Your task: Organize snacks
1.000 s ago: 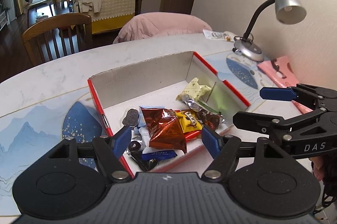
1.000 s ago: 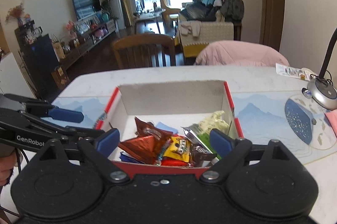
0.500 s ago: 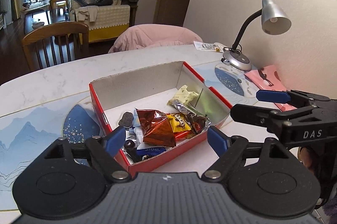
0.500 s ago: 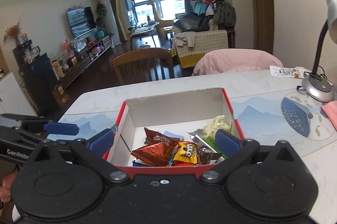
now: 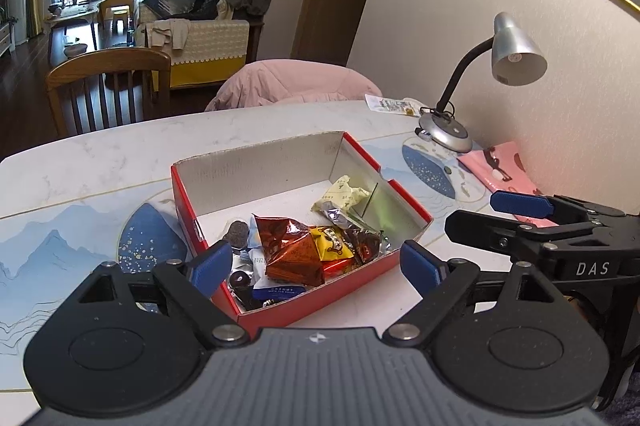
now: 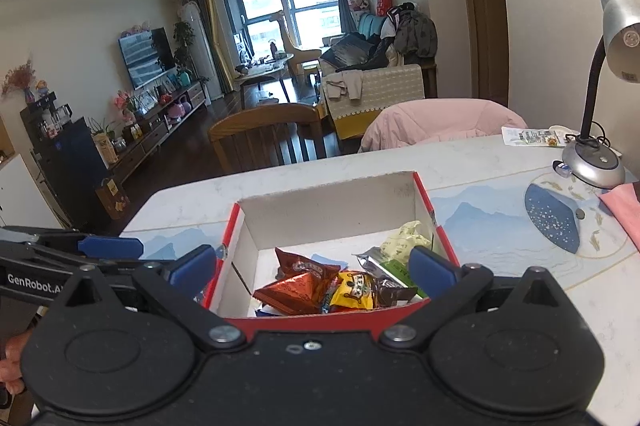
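Note:
A red cardboard box (image 5: 260, 178) with a white inside stands on the table, open at the top. Several wrapped snacks lie piled at its near end: a red-brown foil packet (image 5: 288, 254), a yellow packet (image 5: 330, 246), a pale yellow one (image 5: 344, 196) and a dark cookie (image 5: 236, 232). My left gripper (image 5: 316, 268) hovers before the box's near left corner; its jaws are opening and grip nothing. My right gripper (image 6: 312, 268) hangs open over the near wall of the box (image 6: 328, 210), also holding nothing. The same foil packet (image 6: 296, 286) shows below it.
A silver desk lamp (image 5: 516, 50) stands at the table's far right, with a pink booklet (image 5: 500, 166) beside its base. A small packet (image 5: 394, 104) lies at the far edge. Behind the table are a wooden chair (image 5: 108, 86) and a pink jacket (image 5: 292, 84).
Both grippers have drawn back and up from the box, so it looks smaller and farther. The left jaws have spread much wider; the right jaws widened a little.

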The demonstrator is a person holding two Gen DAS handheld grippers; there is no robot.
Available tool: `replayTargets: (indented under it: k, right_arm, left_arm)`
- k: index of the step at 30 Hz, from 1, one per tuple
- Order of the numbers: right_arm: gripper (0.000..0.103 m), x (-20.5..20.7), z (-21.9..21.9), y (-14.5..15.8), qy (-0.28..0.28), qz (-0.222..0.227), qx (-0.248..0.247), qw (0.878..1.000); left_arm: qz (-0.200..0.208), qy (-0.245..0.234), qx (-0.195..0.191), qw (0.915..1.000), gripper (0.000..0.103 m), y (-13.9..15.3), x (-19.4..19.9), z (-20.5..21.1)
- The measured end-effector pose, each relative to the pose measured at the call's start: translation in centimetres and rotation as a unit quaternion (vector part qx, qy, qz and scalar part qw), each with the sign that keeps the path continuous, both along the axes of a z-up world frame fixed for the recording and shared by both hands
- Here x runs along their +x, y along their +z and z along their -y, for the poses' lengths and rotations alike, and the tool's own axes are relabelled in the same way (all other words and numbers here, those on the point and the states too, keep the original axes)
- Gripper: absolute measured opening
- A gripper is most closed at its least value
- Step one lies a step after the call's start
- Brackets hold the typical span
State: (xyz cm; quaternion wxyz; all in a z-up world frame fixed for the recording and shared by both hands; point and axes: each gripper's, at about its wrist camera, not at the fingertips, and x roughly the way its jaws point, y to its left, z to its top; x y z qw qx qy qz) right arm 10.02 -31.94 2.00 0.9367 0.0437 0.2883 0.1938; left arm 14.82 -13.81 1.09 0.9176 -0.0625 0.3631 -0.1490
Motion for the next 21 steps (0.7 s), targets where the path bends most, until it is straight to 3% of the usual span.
replayTargets:
  k: [21]
  right_arm:
    - [0.103,-0.73,-0.29,0.09,0.003,0.002,0.004,1.0]
  left_arm:
    - [0.01,0.013,0.006,0.9999,0.091,0.51,-1.09,-0.33]
